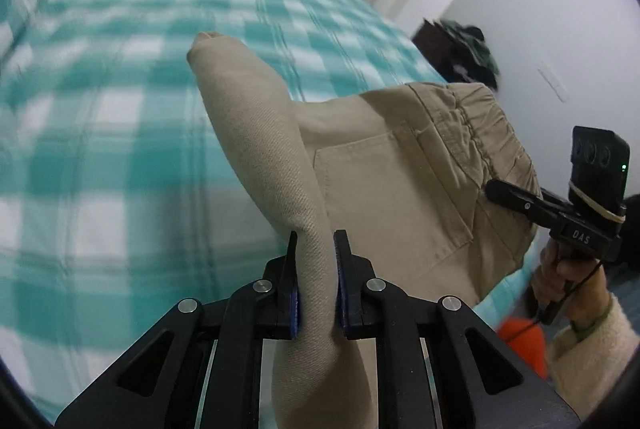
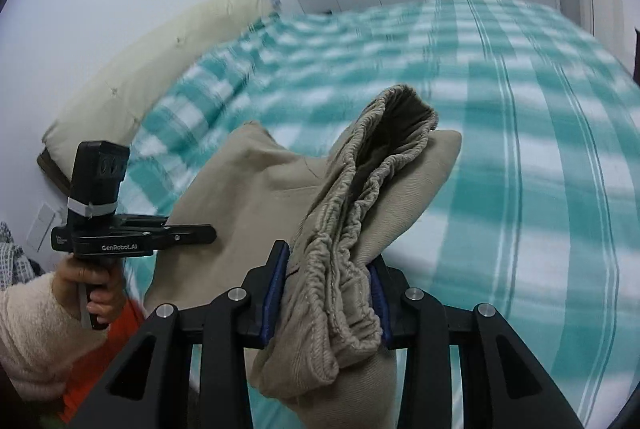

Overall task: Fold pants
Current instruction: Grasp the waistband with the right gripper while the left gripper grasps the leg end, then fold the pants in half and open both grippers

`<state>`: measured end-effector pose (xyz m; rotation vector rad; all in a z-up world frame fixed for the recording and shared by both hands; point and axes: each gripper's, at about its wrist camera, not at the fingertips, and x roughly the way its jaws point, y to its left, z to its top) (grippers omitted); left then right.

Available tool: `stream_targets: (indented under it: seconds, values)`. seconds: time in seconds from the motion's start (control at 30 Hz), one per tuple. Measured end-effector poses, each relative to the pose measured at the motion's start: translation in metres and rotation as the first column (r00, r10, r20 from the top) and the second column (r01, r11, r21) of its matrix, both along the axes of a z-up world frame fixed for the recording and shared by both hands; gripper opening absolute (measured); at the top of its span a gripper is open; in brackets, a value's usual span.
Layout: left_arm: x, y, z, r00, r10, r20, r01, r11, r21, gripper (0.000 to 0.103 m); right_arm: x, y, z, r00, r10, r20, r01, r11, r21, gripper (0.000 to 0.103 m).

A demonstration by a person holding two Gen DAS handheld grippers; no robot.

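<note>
From the left wrist, the left hand-held gripper [image 1: 314, 285] is pinching a thick fold of the beige pants [image 1: 384, 165], lifting them over the checked bed [image 1: 120, 109], likely to spread them; the fabric's lower end is running out of view. From the right wrist, the right hand-held gripper [image 2: 326, 293] is clamping the bunched elastic waistband [image 2: 360, 213], whose gathers are hiding the legs.

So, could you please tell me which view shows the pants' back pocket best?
The left wrist view: the pocket faces it, flat and fully outlined on the pants. The right wrist view shows mostly the gathered waistband; no clear pocket.
</note>
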<state>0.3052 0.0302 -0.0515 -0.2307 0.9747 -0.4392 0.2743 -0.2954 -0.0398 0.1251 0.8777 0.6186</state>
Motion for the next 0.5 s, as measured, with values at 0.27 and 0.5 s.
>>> stream_targets:
  seconds: [0.27, 0.5]
  values:
    - [0.050, 0.014, -0.039, 0.980, 0.153, 0.130, -0.185, 0.938, 0.294, 0.042, 0.113, 0.024, -0.030, 0.998, -0.063, -0.026, 0.063, 0.998, 0.007, 0.050]
    - [-0.059, 0.020, -0.063, 0.963, 0.110, 0.246, -0.211, 0.875, 0.435, 0.087, 0.089, -0.040, -0.099, 0.954, -0.293, -0.066, 0.256, 0.907, -0.334, 0.097]
